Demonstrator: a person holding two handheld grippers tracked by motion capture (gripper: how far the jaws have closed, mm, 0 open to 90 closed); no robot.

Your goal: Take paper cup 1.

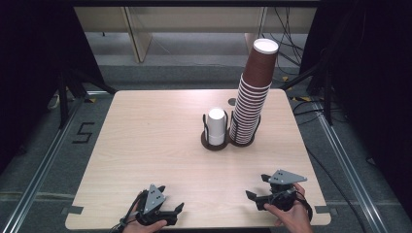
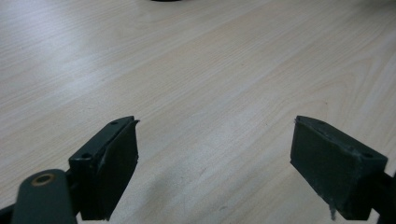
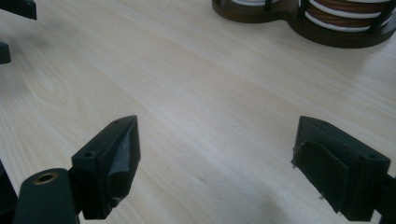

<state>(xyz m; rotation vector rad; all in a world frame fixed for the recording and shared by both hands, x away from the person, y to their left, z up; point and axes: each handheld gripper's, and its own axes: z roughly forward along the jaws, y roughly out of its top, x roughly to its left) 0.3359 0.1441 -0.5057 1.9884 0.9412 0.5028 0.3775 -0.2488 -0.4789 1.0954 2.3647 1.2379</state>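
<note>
A dark two-well cup holder (image 1: 214,144) stands right of the table's middle. Its left well holds a short stack of white cups (image 1: 216,126), bottom up. The right well carries a tall, leaning stack of brown paper cups (image 1: 252,92) with a white base on top. The holder's base (image 3: 327,35) also shows at the top of the right gripper view. My left gripper (image 1: 171,197) rests near the front edge at the left, open, over bare wood (image 2: 215,128). My right gripper (image 1: 256,186) sits near the front right, open and empty (image 3: 217,126), well short of the holder.
The light wooden table (image 1: 155,131) is bare between the grippers and the holder. A small dark round spot (image 1: 232,102) lies behind the cups. Black stands (image 1: 63,92) and cables (image 1: 296,73) flank the table on the floor, where a "5" (image 1: 83,132) is marked.
</note>
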